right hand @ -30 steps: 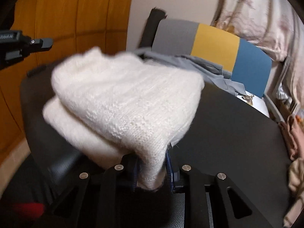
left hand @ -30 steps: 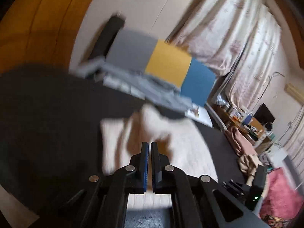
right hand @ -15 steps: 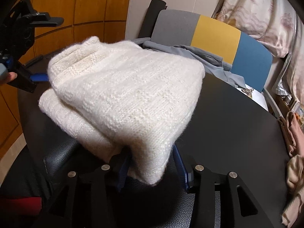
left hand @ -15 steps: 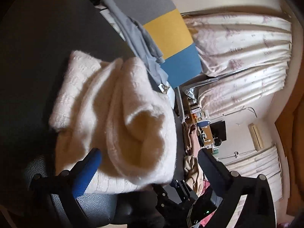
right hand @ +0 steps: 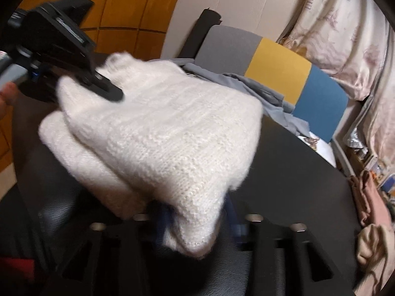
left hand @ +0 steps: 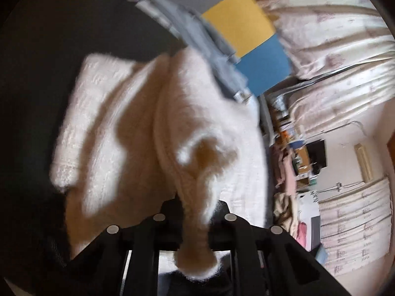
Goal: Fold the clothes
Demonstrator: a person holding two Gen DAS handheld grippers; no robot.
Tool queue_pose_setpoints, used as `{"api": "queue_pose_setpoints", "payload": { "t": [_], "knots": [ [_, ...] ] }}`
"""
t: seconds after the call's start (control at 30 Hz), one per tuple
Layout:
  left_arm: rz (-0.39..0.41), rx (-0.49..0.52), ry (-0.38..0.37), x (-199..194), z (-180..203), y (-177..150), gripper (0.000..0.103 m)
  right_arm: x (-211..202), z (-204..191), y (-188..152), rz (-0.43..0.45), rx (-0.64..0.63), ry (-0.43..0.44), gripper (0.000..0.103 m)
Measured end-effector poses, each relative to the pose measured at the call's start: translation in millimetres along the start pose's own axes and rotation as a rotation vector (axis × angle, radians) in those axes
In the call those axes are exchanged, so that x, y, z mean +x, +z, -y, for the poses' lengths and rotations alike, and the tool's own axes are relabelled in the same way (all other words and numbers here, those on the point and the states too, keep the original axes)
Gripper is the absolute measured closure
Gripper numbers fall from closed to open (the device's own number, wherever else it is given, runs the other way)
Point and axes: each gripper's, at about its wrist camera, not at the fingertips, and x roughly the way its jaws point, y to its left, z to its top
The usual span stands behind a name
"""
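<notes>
At the left edge of the right wrist view, the left tongs (right hand: 106,88) reach in from beside a fingertip of the person's hand (right hand: 6,98) and bite the far upper corner of the white knit sweater (right hand: 160,133). Their jaws have just been closing, and the left wrist view shows a bunched ridge of knit pinched between them, so they are now clamped on the fabric (the picture is blurred, but the pinch is plain).

The sweater itself is already folded into a thick bundle of several layers and sits over the near part of the black tabletop (right hand: 296,172), partly lifted off it.

Further right and nearer the camera, the right tongs (right hand: 197,219) hold the bundle's near corner. Their jaws have also just been closing, and the knit fills the gap between the blue pads, so this corner is gripped too.

Behind the sweater lies a grey garment (right hand: 249,86), spread in front of a grey, yellow and blue chair back (right hand: 279,66).

My reading is that the fold is nearly done and the step in hand is carrying or squaring the bundle with both corners held. The next move calls for both hands travelling together at equal height, so the layers do not slide apart, then lowering flat before either grip lets go.
</notes>
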Motion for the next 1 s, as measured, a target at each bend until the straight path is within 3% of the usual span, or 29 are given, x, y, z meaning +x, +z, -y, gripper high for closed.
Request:
{"api": "queue_pose_setpoints", "payload": {
  "t": [0.17, 0.23, 0.3, 0.37, 0.4, 0.47, 0.57, 0.67, 0.77, 0.83, 0.93, 1.0],
  "knots": [
    [0.183, 0.215, -0.031, -68, 53, -12, 0.092, -29, 9, 19, 0.108, 0.006, -0.006, 0.08],
    [0.216, 0.24, 0.038, -77, 46, -23, 0.092, -36, -3, 24, 0.14, -0.078, -0.016, 0.079],
    [0.214, 0.254, 0.149, -72, 28, -33, 0.092, -26, -21, 21, 0.103, -0.176, -0.006, 0.078],
    [0.156, 0.144, 0.21, -53, -14, -42, 0.092, -3, -39, 11, 0.012, -0.254, 0.031, 0.073],
    [0.123, 0.081, 0.237, -42, -37, -47, 0.091, -2, -42, 9, 0.015, -0.272, 0.028, 0.074],
    [0.154, 0.024, 0.185, -41, -57, -56, 0.088, -1, -48, 5, 0.019, -0.303, 0.032, 0.071],
    [0.187, -0.012, 0.128, -46, -66, -58, 0.087, -20, -32, 13, 0.028, -0.255, 0.187, 0.067],
    [0.196, -0.039, 0.085, -51, -66, -54, 0.087, -50, 1, 25, 0.101, -0.128, 0.358, 0.068],
    [0.271, -0.018, 0.05, -67, -52, -50, 0.087, -51, 19, 48, 0.131, -0.052, 0.3, 0.068],
    [0.309, 0.023, 0.094, -76, -47, -44, 0.087, -37, 29, 69, 0.127, 0.022, 0.282, 0.068],
    [0.261, 0.043, 0.186, -73, -53, -38, 0.087, -3, 30, 97, 0.111, 0.066, 0.306, 0.068],
    [0.241, 0.001, 0.187, -69, -64, -38, 0.083, 20, 22, 113, 0.084, 0.044, 0.34, 0.068]
  ]
}}
